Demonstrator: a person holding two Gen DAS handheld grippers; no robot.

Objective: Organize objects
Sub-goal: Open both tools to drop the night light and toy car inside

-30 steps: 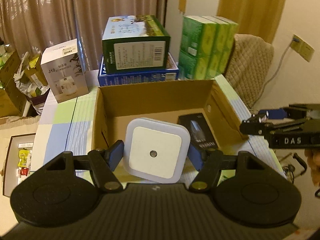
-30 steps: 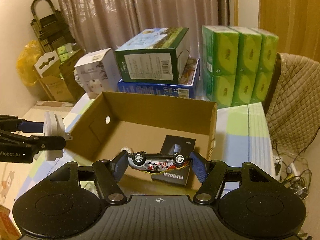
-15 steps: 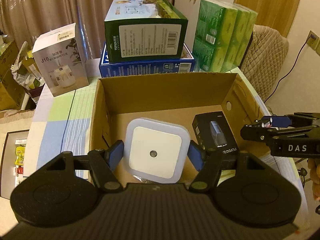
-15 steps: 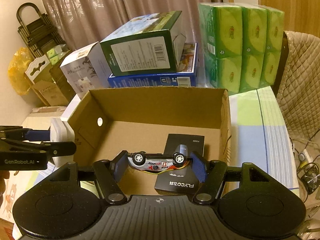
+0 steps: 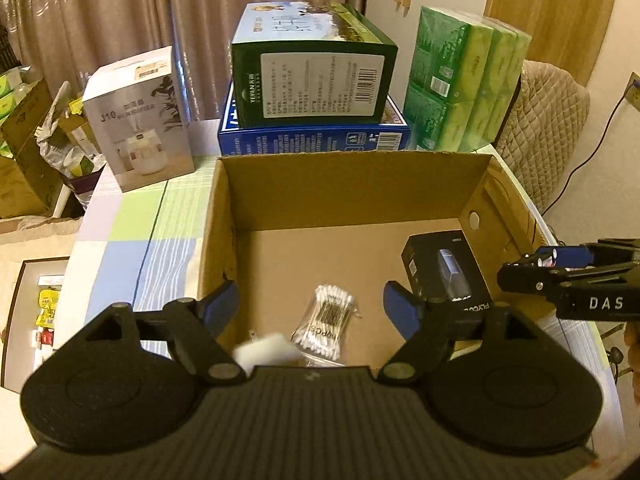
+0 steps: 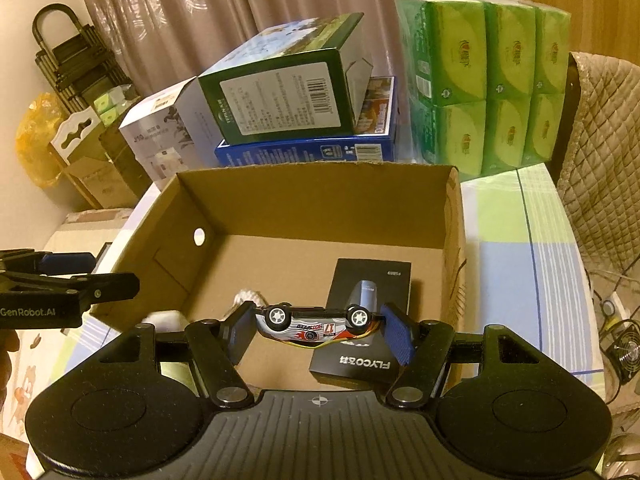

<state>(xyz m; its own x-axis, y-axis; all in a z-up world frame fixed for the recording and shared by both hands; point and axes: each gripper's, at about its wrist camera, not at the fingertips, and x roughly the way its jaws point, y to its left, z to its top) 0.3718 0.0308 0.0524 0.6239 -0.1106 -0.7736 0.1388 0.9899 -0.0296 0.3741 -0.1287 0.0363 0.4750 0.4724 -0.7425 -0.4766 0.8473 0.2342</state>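
An open cardboard box (image 5: 352, 184) (image 6: 312, 192) stands on the table. My left gripper (image 5: 310, 308) is open over the box's near left side. The white square night light (image 5: 266, 350) is blurred below it, falling inside the box; it also shows in the right wrist view (image 6: 166, 320). A pack of cotton swabs (image 5: 326, 322) and a black FLYCO box (image 5: 448, 276) (image 6: 366, 320) lie on the box floor. My right gripper (image 6: 318, 326) is shut on a silver toy car (image 6: 316, 322), held upside down over the box's near edge.
Behind the box a green carton (image 5: 312, 76) sits on a blue carton (image 5: 312, 140). Green tissue packs (image 5: 464, 80) stand at the back right, a white humidifier box (image 5: 140, 120) at the back left. A quilted chair (image 6: 600, 160) is to the right.
My left gripper has opened and let go of the white night light, which drops into the box. The cotton swabs behind it are now visible. The right gripper moved closer over the box with the car.
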